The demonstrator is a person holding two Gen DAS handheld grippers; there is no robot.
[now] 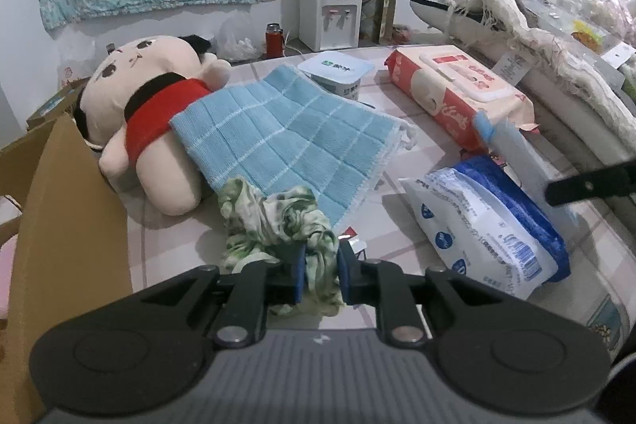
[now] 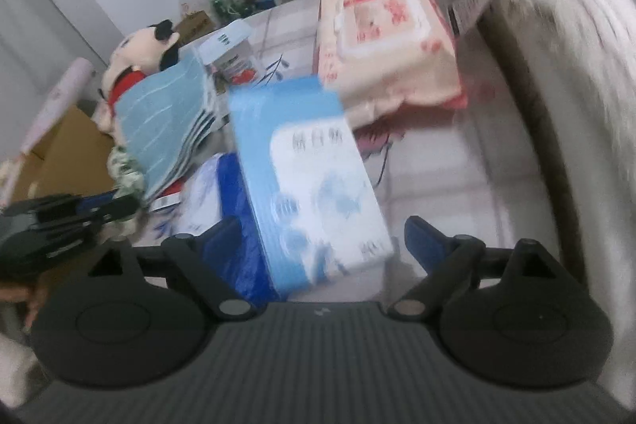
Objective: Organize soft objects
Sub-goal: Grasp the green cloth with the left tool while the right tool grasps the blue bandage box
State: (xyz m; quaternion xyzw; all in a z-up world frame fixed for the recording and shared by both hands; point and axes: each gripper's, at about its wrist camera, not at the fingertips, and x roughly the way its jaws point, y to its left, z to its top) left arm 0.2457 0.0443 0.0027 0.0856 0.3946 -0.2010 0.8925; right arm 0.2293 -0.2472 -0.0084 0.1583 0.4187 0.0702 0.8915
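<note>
left tool (image 1: pixel 321 275) pinching green rag (image 1: pixel 274 221) — blue towel (image 1: pixel 286 138) behind | right tool (image 2: pixel 318 245) spread — tissue pack (image 2: pixel 310 177) between

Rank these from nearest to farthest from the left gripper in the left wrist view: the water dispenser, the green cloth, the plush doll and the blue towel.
1. green cloth: clamped in the left gripper.
2. blue towel: just beyond, centre.
3. plush doll: behind the towel, left.
4. water dispenser: by the far wall.

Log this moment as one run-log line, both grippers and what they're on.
left gripper: shut on green floral cloth | right gripper: open, light blue tissue pack between fingers | cardboard box: left of cloth
</note>
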